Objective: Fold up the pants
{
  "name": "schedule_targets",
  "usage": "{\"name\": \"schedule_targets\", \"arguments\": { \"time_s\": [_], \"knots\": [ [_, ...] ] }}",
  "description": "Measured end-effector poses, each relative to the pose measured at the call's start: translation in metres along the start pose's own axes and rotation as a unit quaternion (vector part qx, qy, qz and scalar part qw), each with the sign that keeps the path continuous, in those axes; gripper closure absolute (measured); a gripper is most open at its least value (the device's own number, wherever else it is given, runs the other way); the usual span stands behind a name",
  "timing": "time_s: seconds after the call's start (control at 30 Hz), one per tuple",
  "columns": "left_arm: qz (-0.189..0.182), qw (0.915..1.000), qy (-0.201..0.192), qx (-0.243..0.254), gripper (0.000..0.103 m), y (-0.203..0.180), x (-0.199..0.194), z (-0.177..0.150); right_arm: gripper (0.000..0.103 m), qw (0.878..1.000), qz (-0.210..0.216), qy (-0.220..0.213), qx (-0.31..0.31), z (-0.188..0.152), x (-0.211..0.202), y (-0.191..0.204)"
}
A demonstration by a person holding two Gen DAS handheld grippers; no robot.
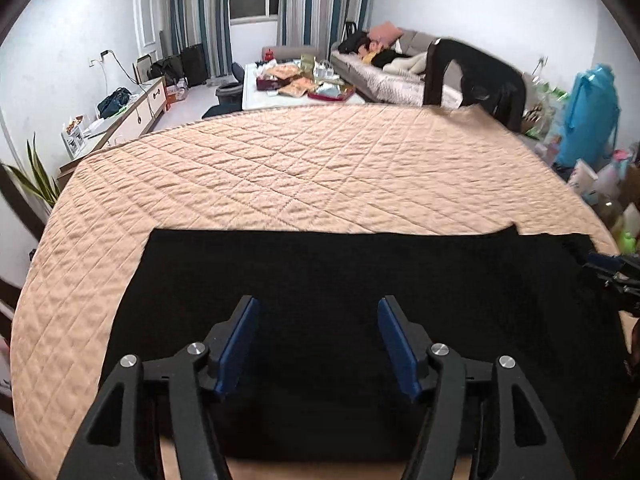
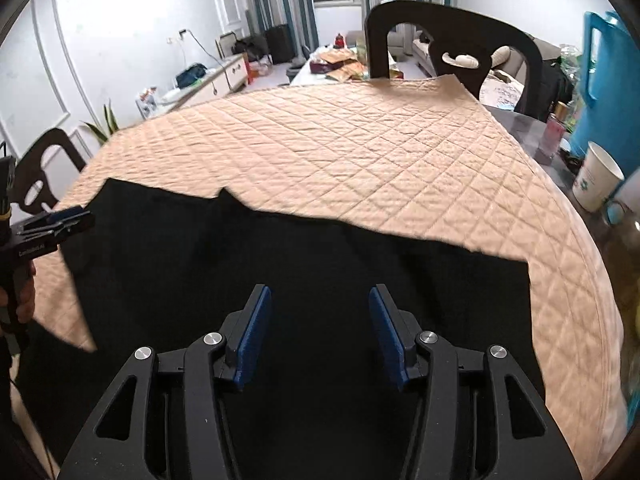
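Tongs first: your left gripper (image 1: 318, 312) stands with its blue pads (image 1: 236, 344) spread apart and nothing between them, only the pants (image 1: 360, 272) lying flat below. Your right gripper (image 2: 318, 300) is likewise released, jaws wide, empty, hanging over the same black cloth. In the right wrist view your left gripper shows at the left edge, a hand (image 2: 20, 292) on its grip, beside the pants' left end. In the left wrist view your right gripper shows at the right edge, near the pants' right end.

You have the pants spread as a wide dark band across the near side of the quilt (image 1: 280, 168), which covers the table. A small notch breaks the far edge of the pants. Beyond the quilt stands a dark chair (image 2: 452, 32); a paper cup (image 2: 596, 176) sits on the bare table right of the quilt.
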State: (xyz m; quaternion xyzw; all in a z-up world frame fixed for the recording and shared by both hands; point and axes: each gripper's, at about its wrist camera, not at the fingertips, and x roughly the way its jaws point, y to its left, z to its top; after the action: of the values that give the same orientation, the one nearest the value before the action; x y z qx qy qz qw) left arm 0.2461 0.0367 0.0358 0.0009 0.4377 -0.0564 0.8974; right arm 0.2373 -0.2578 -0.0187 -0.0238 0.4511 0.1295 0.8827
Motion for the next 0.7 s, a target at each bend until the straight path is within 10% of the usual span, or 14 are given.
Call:
{"name": "schedule_targets", "arguments": {
  "time_s": [0.37, 0.5, 0.6, 0.7],
  "knots": [
    [0.029, 0.9987, 0.004, 0.043, 0.023, -0.013, 0.043, 0.007, 0.049, 0.998, -0.029, 0.041, -0.024, 0.025, 0.048, -0.002],
    [0.011, 0.9984, 0.007, 0.056, 0.058, -0.022, 0.035, 0.004, 0.093, 0.999, -0.020, 0.037, -0.029, 0.025, 0.046, 0.001],
    [0.011, 0.9969, 0.011, 0.077, 0.096, -0.038, 0.030, 0.001, 0.095, 0.997, -0.043, 0.035, -0.047, 0.025, 0.046, 0.011],
    [0.027, 0.9961, 0.016, 0.082, 0.099, -0.043, 0.025, 0.001, 0.096, 0.998, -0.039, 0.029, -0.036, 0.027, 0.041, 0.013]
  ]
}}
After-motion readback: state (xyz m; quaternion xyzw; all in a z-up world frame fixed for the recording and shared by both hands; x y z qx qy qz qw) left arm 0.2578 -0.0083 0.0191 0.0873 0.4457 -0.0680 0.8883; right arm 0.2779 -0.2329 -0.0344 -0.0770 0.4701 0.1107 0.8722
